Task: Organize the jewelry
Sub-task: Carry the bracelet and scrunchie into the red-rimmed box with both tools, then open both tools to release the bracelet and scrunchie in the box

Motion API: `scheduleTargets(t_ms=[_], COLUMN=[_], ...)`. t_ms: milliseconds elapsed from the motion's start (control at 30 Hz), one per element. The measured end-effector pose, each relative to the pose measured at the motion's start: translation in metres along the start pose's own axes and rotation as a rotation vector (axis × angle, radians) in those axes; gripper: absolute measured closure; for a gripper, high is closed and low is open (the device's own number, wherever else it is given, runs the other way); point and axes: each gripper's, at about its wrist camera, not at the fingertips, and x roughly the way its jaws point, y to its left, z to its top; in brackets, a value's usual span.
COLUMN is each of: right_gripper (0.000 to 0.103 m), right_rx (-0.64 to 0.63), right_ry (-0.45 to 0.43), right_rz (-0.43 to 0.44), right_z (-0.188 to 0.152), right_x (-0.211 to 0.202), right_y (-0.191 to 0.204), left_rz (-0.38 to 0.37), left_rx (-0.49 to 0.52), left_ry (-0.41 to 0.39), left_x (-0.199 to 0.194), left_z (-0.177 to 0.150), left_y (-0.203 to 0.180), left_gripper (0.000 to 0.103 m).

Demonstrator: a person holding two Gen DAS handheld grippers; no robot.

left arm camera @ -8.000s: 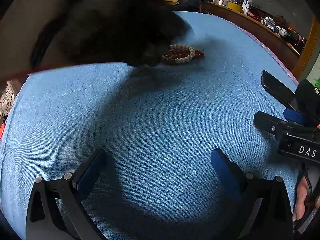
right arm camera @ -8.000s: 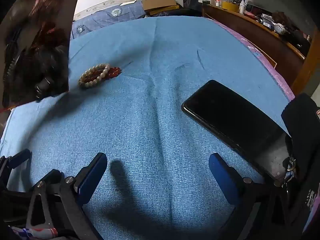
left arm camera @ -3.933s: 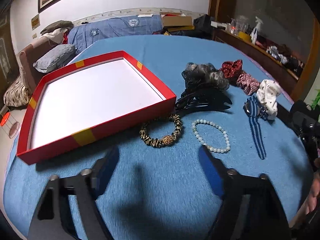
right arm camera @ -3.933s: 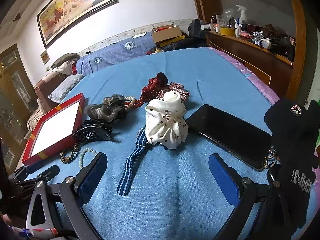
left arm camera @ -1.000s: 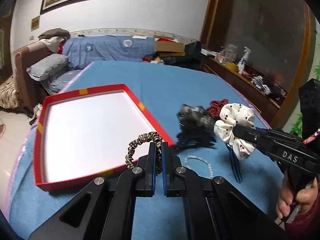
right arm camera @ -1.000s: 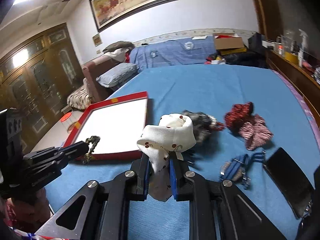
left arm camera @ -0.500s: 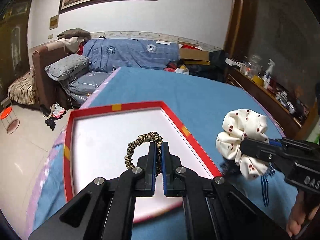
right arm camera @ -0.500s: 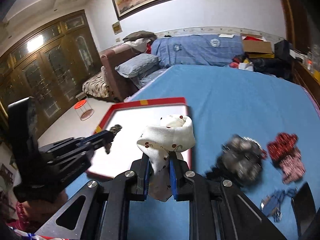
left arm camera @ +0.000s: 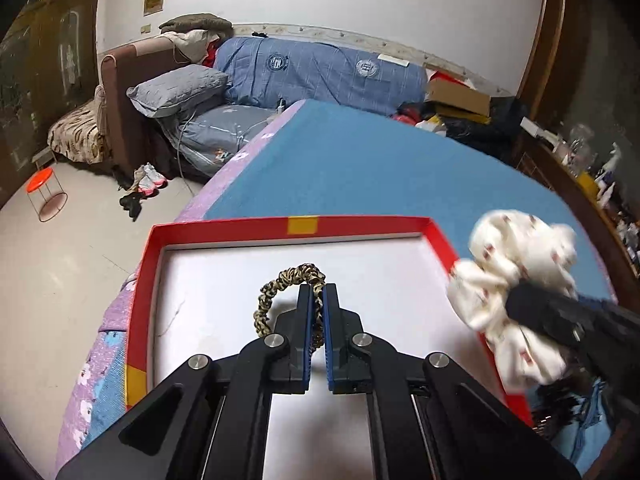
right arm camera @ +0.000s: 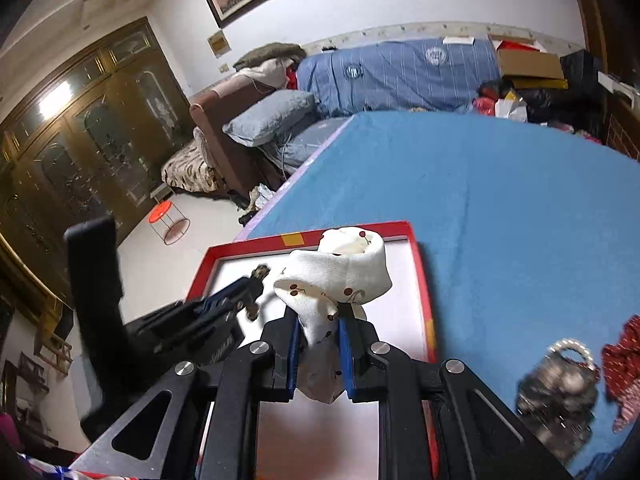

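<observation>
My left gripper [left arm camera: 318, 292] is shut on a leopard-print hair tie [left arm camera: 276, 292] and holds it above the white floor of a red tray [left arm camera: 360, 226]. My right gripper [right arm camera: 320, 320] is shut on a white scrunchie with red spots [right arm camera: 336, 272], held over the tray [right arm camera: 424, 276] near its right wall. The scrunchie also shows in the left wrist view [left arm camera: 516, 280], at the tray's right rim. The left gripper [right arm camera: 252, 284] shows in the right wrist view, to the left of the scrunchie.
The tray lies at the left edge of a blue cloth-covered table [right arm camera: 520, 200]. A grey scrunchie with pearls [right arm camera: 560, 384] and a red scrunchie [right arm camera: 622, 364] lie on the cloth to the right. Beyond the left edge are the floor, an orange stool [left arm camera: 44, 184] and a sofa.
Both grippers have moved left and forward over the tray, each still holding its item. The white scrunchie now hangs over the tray's right side.
</observation>
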Motion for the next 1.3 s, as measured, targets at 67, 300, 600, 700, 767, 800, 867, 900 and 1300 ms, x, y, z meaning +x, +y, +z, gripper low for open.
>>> scheduleTargets(t_ms=[67, 300, 600, 700, 767, 800, 867, 900, 1300], right_gripper=[0.084, 0.084, 0.083, 0.083, 0.083, 0.082, 0.076, 0.074, 0.048], right_rx=[0.007, 0.061, 0.065, 0.073, 0.074, 0.076, 0.081, 0.084, 0.085], right_ry=[0.009, 0.051, 0.098, 0.105, 0.106, 0.107, 0.110, 0.111, 0.063], right_rz=[0.008, 0.050, 0.009, 0.008, 0.006, 0.005, 0.008, 0.006, 0.001], right_z=[0.005, 0.016, 0.013, 0.015, 0.014, 0.014, 0.014, 0.013, 0.014], right_x=[0.014, 0.059, 0.085, 0.088, 0.087, 0.087, 0.085, 0.084, 0.060], right_y=[-0.001, -0.003, -0.008, -0.009, -0.012, -0.012, -0.012, -0.013, -0.014], left_rz=[0.030, 0.037, 0.043, 0.045, 0.046, 0.046, 0.048, 0.049, 0.052], left_rx=[-0.014, -0.074, -0.097, -0.094, -0.097, -0.099, -0.104, -0.106, -0.106], left_ry=[0.000, 0.012, 0.048, 0.053, 0.055, 0.055, 0.056, 0.053, 0.011], left_x=[0.004, 0.012, 0.020, 0.022, 0.023, 0.023, 0.024, 0.024, 0.016], left_z=[-0.001, -0.001, -0.001, -0.001, -0.001, -0.002, -0.002, -0.003, -0.004], left_y=[0.006, 0.023, 0.027, 0.025, 0.025, 0.025, 0.026, 0.025, 0.025], left_gripper=[0.099, 0.099, 0.098, 0.098, 0.098, 0.098, 0.098, 0.098, 0.080])
